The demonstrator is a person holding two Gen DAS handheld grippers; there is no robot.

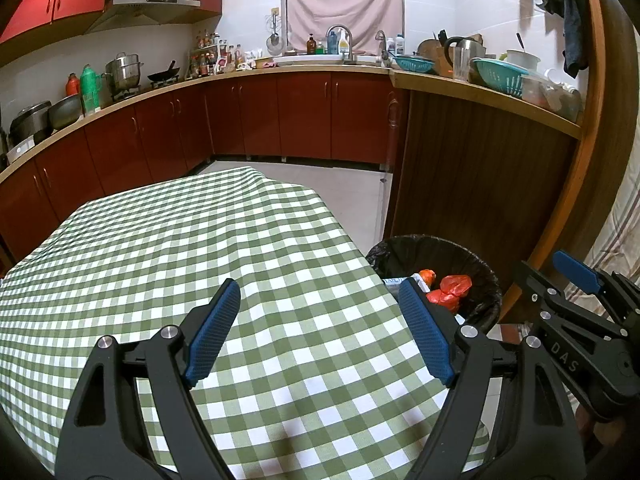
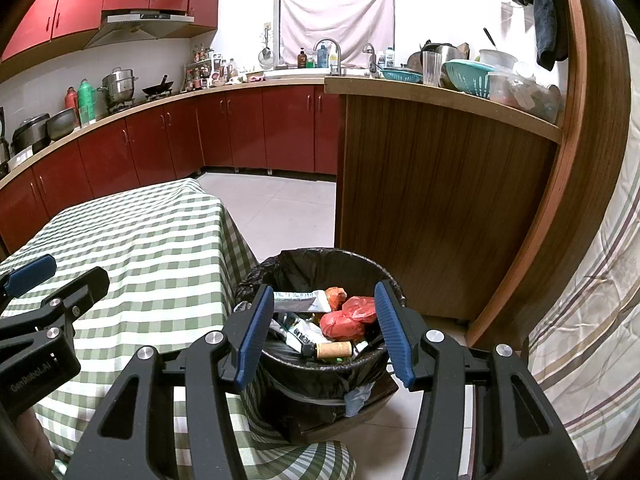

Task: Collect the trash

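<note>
Basically done, I think: trash sits inside the black-lined bin (image 2: 320,320), red bags (image 2: 348,318), tubes, a corked bottle (image 2: 332,349). My right gripper (image 2: 320,332) hovers above it, jaws apart, nothing between them; left gripper (image 1: 320,332) is spread wide and empty above the checkered tablecloth (image 1: 180,240). Risks: dropping low would snag the liner or tip the bin against the near table edge. Wooden counter panel (image 2: 440,200) crowds the far right; curtain (image 2: 592,320) hangs right.

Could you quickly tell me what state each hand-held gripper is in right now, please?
Left hand-held gripper: open, empty, above the checked tablecloth.
Right hand-held gripper: open, empty, above the trash bin.
</note>
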